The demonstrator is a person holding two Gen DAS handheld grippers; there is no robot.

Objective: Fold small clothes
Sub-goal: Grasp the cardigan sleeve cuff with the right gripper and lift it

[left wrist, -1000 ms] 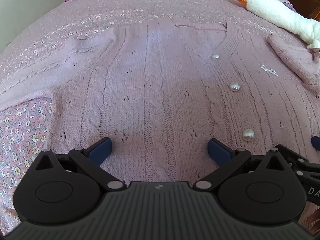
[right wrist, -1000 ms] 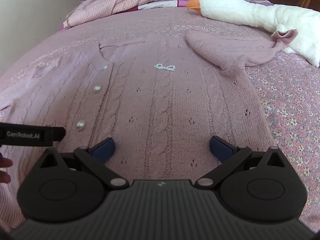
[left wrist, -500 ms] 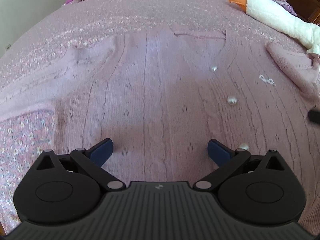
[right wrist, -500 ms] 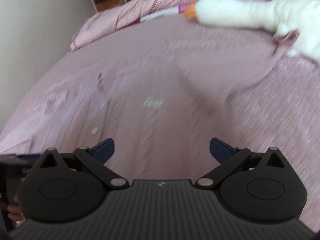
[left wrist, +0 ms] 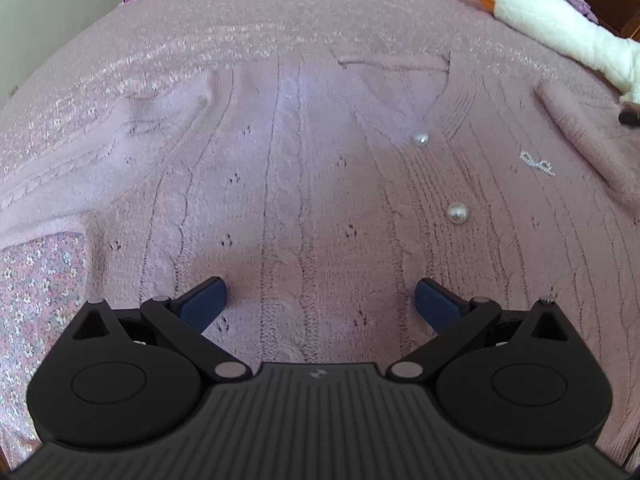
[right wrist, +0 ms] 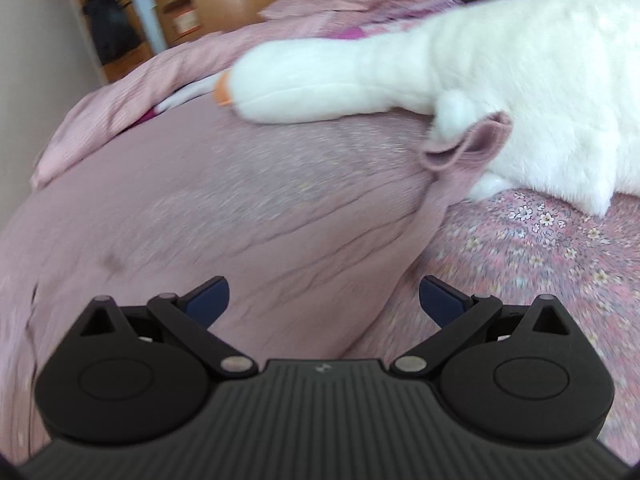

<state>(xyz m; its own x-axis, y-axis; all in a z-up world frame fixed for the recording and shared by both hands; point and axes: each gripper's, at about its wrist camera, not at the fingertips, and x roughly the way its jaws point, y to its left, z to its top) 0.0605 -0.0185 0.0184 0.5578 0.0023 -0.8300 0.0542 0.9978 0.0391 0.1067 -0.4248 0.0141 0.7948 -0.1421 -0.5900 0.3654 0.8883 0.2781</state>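
A pink cable-knit cardigan (left wrist: 304,184) lay flat on the bed (left wrist: 36,292), two pearl buttons (left wrist: 457,213) showing. Left tongs (left wrist: 320,300) and right tongs (right wrist: 324,294) hovered wide, empty; the cuff (right wrist: 468,146) touched one plush goose (right wrist: 500,76).

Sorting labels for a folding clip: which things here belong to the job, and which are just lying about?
Job: pink cardigan, its sleeve cuff, left gripper, right gripper, both open.
Lying about: plush goose, floral bedsheet, pink blanket.
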